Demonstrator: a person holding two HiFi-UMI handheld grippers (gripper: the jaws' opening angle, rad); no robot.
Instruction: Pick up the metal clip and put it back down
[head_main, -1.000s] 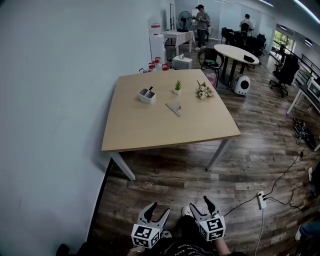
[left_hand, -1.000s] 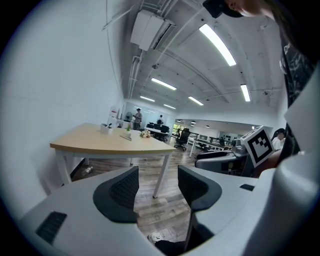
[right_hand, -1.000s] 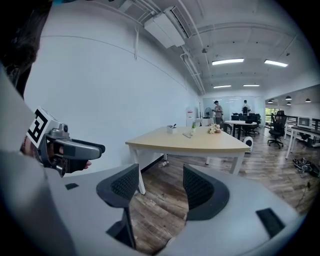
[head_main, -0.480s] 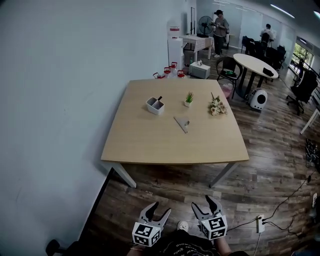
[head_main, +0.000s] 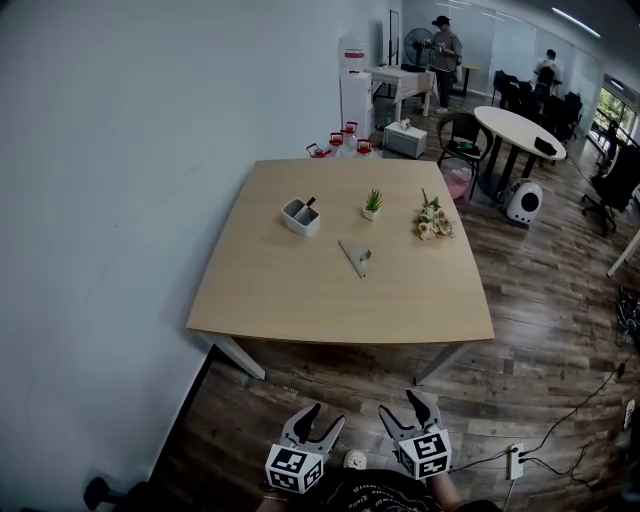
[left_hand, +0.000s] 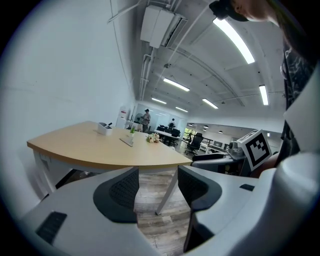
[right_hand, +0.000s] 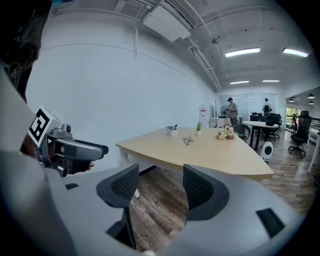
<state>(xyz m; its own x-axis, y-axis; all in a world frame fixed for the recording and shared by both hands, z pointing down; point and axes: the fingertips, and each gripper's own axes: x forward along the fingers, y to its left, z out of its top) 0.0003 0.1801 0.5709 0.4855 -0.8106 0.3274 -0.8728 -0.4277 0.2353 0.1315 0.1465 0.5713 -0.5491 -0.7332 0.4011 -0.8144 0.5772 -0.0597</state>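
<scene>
The metal clip (head_main: 355, 256) lies flat near the middle of the wooden table (head_main: 300, 310); it also shows small in the left gripper view (left_hand: 126, 141) and the right gripper view (right_hand: 188, 141). My left gripper (head_main: 317, 420) and right gripper (head_main: 403, 409) hang low at the bottom of the head view, over the floor and well short of the table's near edge. Both are open with nothing between the fingers. The left gripper (left_hand: 156, 186) and the right gripper (right_hand: 160, 187) each point toward the table.
On the table stand a white holder (head_main: 301, 215), a small potted plant (head_main: 372, 204) and a flower bunch (head_main: 431, 224). A wall runs along the left. A power strip (head_main: 514, 461) and cable lie on the wood floor at right. Round table (head_main: 518, 131), chairs and people stand beyond.
The head view has swung a little, so the table now sits nearer and more centred. Both grippers stay low and open, in nearly the same place.
</scene>
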